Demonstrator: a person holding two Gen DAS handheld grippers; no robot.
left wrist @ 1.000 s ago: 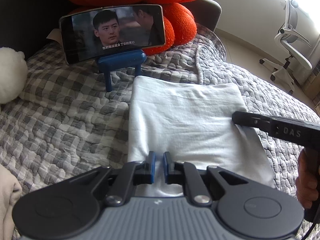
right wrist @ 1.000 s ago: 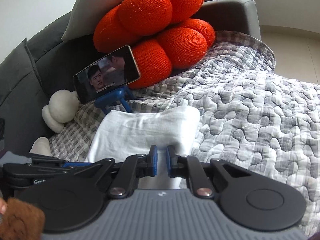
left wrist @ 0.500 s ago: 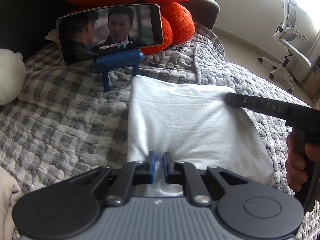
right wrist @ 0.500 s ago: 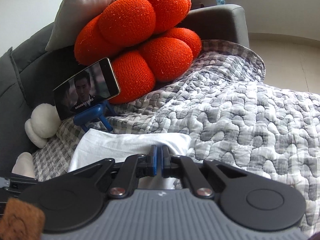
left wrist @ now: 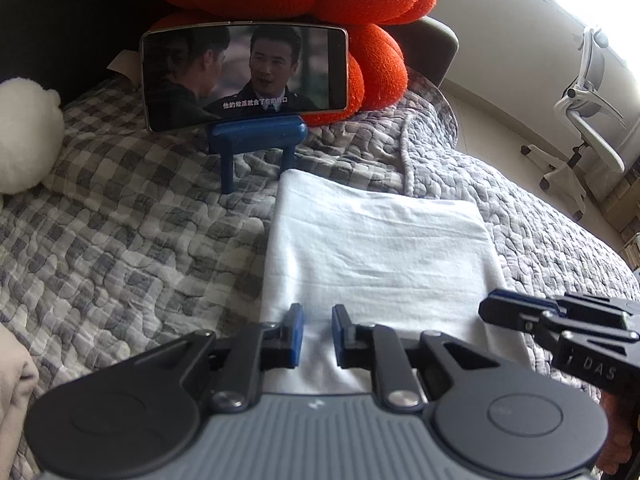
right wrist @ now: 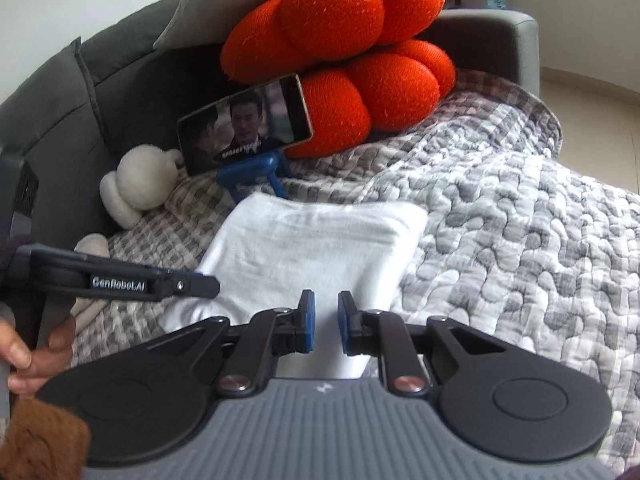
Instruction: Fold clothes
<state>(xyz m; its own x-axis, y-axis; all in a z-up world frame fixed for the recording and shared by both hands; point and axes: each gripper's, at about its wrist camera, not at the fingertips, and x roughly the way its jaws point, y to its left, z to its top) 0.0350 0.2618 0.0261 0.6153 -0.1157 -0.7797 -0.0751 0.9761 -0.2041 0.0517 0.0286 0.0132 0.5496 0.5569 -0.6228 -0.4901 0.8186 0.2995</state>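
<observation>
A white garment [left wrist: 380, 252] lies folded into a flat rectangle on the grey quilted blanket [left wrist: 120, 248]; it also shows in the right wrist view [right wrist: 316, 248]. My left gripper [left wrist: 317, 334] hovers over its near edge, jaws slightly apart with a narrow gap, holding nothing. My right gripper [right wrist: 325, 328] hovers over the near right part of the garment, jaws also slightly apart and empty. The right gripper appears in the left wrist view [left wrist: 560, 324] at the garment's near right corner. The left gripper appears in the right wrist view [right wrist: 120, 280] at the garment's left side.
A phone [left wrist: 244, 76] playing video stands on a blue holder [left wrist: 256, 140] just behind the garment. Orange knot cushions [right wrist: 340, 64] and a white plush toy [right wrist: 136, 184] lie against the grey sofa back. A white office chair [left wrist: 588, 96] stands on the floor at right.
Both grippers pulled back toward the near edge of the garment. The right gripper's jaws went from nearly shut to slightly apart; the left jaws also widened a little.
</observation>
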